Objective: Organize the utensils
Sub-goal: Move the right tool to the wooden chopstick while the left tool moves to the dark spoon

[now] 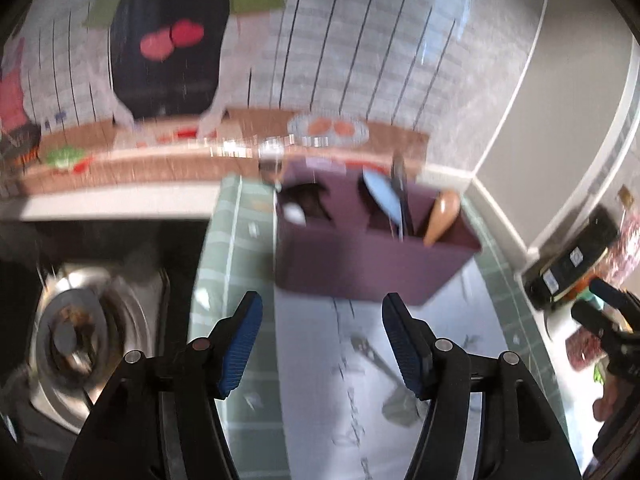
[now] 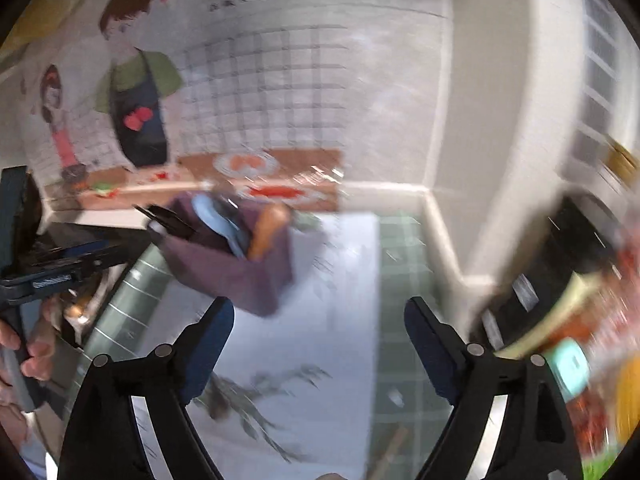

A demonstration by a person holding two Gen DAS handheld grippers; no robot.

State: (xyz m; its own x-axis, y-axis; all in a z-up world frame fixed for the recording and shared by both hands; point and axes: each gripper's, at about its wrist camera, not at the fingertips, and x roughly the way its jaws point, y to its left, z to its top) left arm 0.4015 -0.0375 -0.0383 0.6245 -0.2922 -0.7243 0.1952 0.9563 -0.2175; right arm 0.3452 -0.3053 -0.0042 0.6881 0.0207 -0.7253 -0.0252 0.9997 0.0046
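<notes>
A purple utensil holder [image 1: 360, 256] stands on the counter ahead, also in the right wrist view [image 2: 236, 268]. It holds a light blue spatula [image 1: 382, 196], a black utensil [image 1: 402, 192] and a wooden spoon [image 1: 440, 216]. A grey utensil [image 1: 384, 368] lies on the white mat [image 1: 320, 380] between my left fingers and the holder. My left gripper [image 1: 322, 340] is open and empty, a little short of the holder. My right gripper [image 2: 320, 344] is open and empty over the white mat [image 2: 320, 320]. Both views are blurred by motion.
A steel sink [image 1: 80, 340] with its drain lies to the left. A green checked cloth [image 1: 232, 248] lies under the mat. A dark appliance [image 2: 532, 292] and colourful packets [image 2: 600, 360] stand at the right by the wall. A cartoon wall picture [image 2: 136, 108] is behind.
</notes>
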